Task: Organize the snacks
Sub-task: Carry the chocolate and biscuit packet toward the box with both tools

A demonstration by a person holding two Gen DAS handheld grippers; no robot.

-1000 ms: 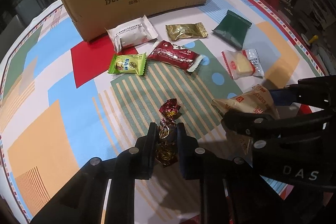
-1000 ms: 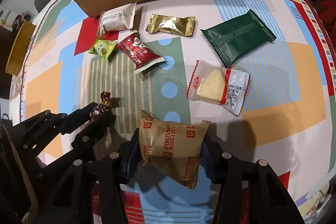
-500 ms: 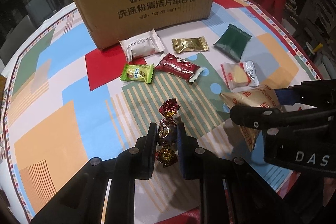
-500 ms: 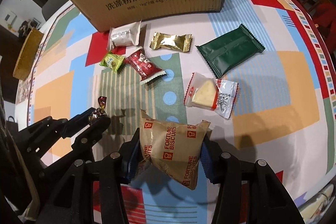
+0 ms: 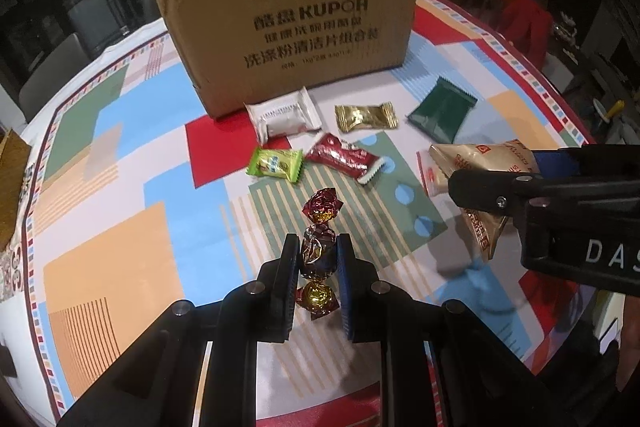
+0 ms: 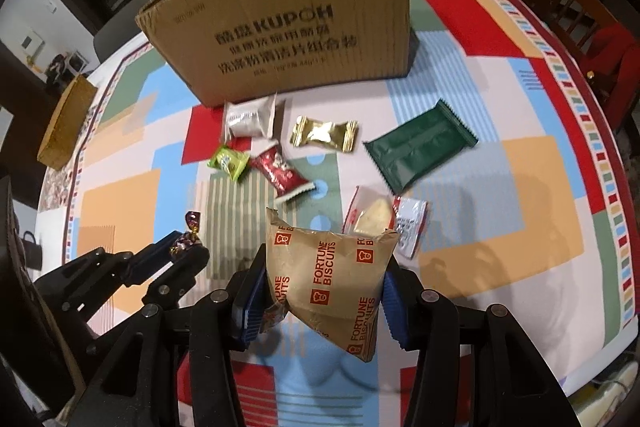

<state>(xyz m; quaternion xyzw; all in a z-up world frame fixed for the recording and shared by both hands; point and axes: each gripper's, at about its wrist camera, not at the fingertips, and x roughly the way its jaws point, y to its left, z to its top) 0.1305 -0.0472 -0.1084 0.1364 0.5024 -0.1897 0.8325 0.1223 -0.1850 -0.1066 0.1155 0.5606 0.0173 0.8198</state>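
Observation:
My left gripper is shut on a dark red foil-wrapped candy, held clear above the tablecloth; it also shows at the lower left of the right wrist view, left gripper. My right gripper is shut on a tan Fortune Biscuits packet, lifted off the table, and reaches in from the right in the left wrist view, packet. A cardboard box stands open-topped at the back of the table.
On the patterned tablecloth in front of the box lie a white packet, a gold candy, a green candy, a red packet, a dark green packet and a clear cheese packet. Chairs stand around the table.
Both grippers have risen with their snacks, so the table looks farther away and the box's top edge has come into view. Neither grip has altered.

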